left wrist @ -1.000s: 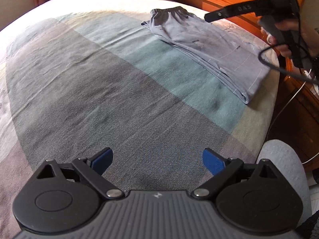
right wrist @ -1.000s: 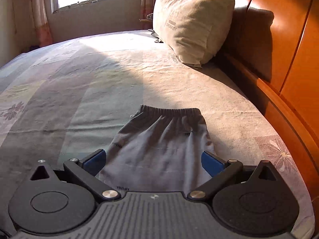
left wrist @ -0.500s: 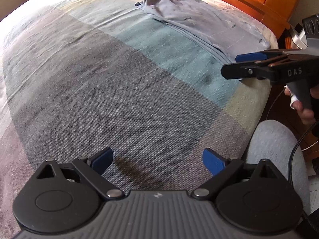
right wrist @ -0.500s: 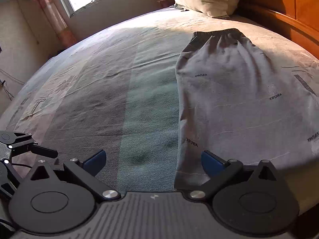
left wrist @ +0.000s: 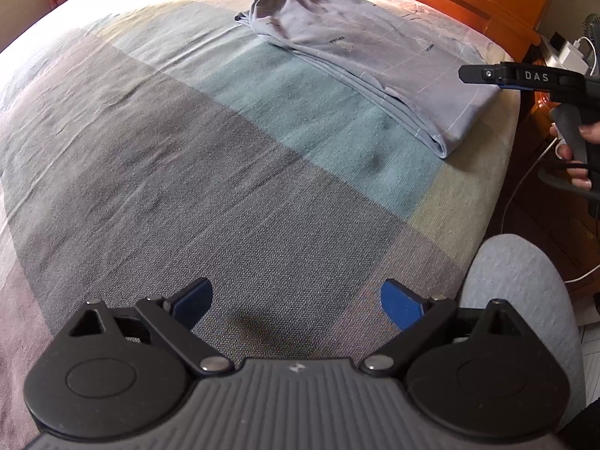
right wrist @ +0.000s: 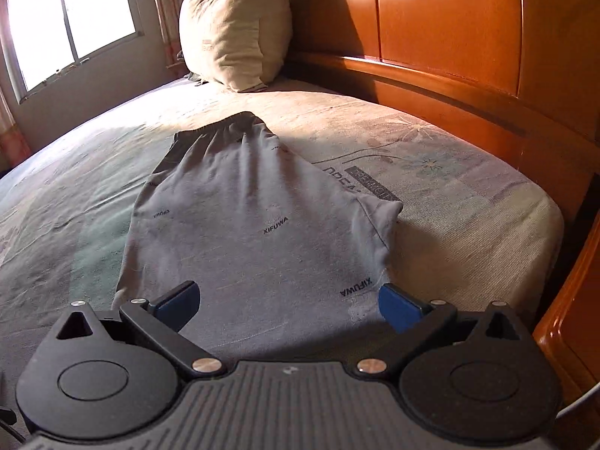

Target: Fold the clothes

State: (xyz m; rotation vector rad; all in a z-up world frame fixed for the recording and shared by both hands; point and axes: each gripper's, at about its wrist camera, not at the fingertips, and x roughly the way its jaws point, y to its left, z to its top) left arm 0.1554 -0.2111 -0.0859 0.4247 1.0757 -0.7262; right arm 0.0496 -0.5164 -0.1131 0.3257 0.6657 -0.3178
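Grey trousers (left wrist: 356, 48) lie folded lengthwise on the bed, waistband far from me and hem end near the bed's right edge. In the right wrist view the trousers (right wrist: 255, 217) stretch away from my right gripper (right wrist: 287, 303), which is open and hovers over the hem end with nothing between its blue pads. In the left wrist view the right gripper (left wrist: 465, 74) shows from the side by the hem, held by a hand (left wrist: 573, 142). My left gripper (left wrist: 296, 302) is open above bare bedsheet, well short of the trousers.
The patchwork bedsheet (left wrist: 187, 131) covers the bed. A wooden headboard (right wrist: 450, 37) runs along the right, with a beige pillow (right wrist: 236, 30) leaning on it and a window (right wrist: 56, 18) beyond. A grey-clad knee (left wrist: 521, 281) rests by the bed's edge, with cables and a charger (left wrist: 570, 52) beside it.
The right gripper has swung from pointing across the bed to facing along the trousers toward the waistband, and sits higher by the hem. The left gripper has barely shifted.
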